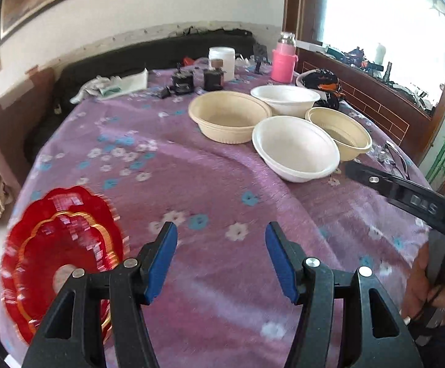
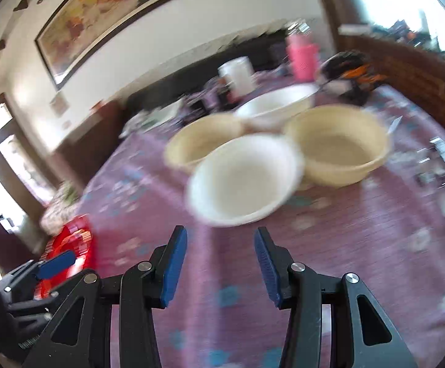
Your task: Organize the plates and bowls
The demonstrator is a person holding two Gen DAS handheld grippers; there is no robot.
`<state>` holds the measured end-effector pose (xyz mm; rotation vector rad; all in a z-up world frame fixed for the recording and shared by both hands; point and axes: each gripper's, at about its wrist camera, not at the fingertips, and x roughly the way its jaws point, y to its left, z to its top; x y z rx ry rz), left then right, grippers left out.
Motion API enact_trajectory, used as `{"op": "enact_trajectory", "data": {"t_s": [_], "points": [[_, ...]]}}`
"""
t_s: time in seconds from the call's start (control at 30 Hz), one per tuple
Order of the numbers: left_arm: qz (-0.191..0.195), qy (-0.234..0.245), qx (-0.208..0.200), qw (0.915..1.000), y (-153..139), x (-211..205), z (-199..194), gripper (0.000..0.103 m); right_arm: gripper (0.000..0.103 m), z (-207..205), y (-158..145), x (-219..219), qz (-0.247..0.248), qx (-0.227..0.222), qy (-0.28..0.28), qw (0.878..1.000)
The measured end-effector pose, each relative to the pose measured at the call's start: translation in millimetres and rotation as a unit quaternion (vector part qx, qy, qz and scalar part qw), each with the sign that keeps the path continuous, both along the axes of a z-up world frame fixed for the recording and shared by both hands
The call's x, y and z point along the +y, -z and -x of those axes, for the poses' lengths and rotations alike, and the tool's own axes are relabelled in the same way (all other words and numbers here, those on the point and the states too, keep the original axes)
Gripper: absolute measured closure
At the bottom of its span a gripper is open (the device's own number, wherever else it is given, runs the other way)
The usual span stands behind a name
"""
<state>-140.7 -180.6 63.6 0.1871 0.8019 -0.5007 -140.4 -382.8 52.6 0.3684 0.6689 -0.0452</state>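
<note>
Stacked red scalloped plates (image 1: pixel 59 251) with gold trim lie at the near left table corner; they also show in the right wrist view (image 2: pixel 75 239). Several bowls sit at the far right: a near white bowl (image 1: pixel 296 148) (image 2: pixel 244 178), a beige bowl (image 1: pixel 228 115) (image 2: pixel 195 147), a far white bowl (image 1: pixel 285 98) (image 2: pixel 274 104) and a second beige bowl (image 1: pixel 340 128) (image 2: pixel 339 141). My left gripper (image 1: pixel 221 259) is open and empty, just right of the red plates. My right gripper (image 2: pixel 221 263) is open and empty, short of the near white bowl.
The table has a purple flowered cloth (image 1: pixel 176 168). At its far end stand a pink flask (image 1: pixel 284 61), a white jar (image 1: pixel 221 59), small dark items (image 1: pixel 182 81) and a black-and-orange bag (image 1: pixel 323 84). A window sill (image 1: pixel 376 98) runs along the right.
</note>
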Motion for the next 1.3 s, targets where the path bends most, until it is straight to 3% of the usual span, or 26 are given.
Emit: {"op": "enact_trajectory", "data": {"t_s": [0.1, 0.23, 0.37, 0.53, 0.77, 0.87, 0.93, 1.3], "points": [[0.009, 0.000, 0.013, 0.9999, 1.6, -17.8, -20.8, 0.044, 0.054, 5.3, -2.6, -22.8, 0.011, -0.026, 0.026, 0.999], [0.032, -0.004, 0.027, 0.9991, 1.8, -42.0, -55.0, 0.044, 0.054, 1.3, 7.3, -58.6, -0.066, -0.037, 0.035, 0.997], [0.053, -0.005, 0.036, 0.9979, 9.7, -62.4, -86.7, 0.046, 0.054, -9.9, 19.4, -72.3, -0.086, -0.043, 0.040, 0.995], [0.066, 0.002, 0.044, 0.9969, 20.8, -79.6, -108.6, 0.056, 0.069, -27.0, 30.9, -69.3, -0.091, -0.028, 0.033, 0.995], [0.057, 0.020, 0.062, 0.9963, 40.2, -91.5, -120.9, 0.074, 0.077, -43.4, 36.3, -63.2, -0.071, -0.007, 0.035, 0.997], [0.049, 0.038, 0.045, 0.9970, 41.2, -98.2, -115.4, 0.084, 0.077, -50.9, 39.8, -63.0, -0.077, -0.001, 0.028, 0.997], [0.049, 0.053, 0.042, 0.9965, 42.0, -101.5, -110.5, 0.089, 0.087, -55.4, 43.7, -65.9, -0.096, 0.001, 0.021, 0.995], [0.054, 0.052, 0.014, 0.9971, 39.5, -95.1, -100.3, 0.088, 0.090, -44.4, 36.5, -65.5, -0.108, -0.038, 0.004, 0.993]]}}
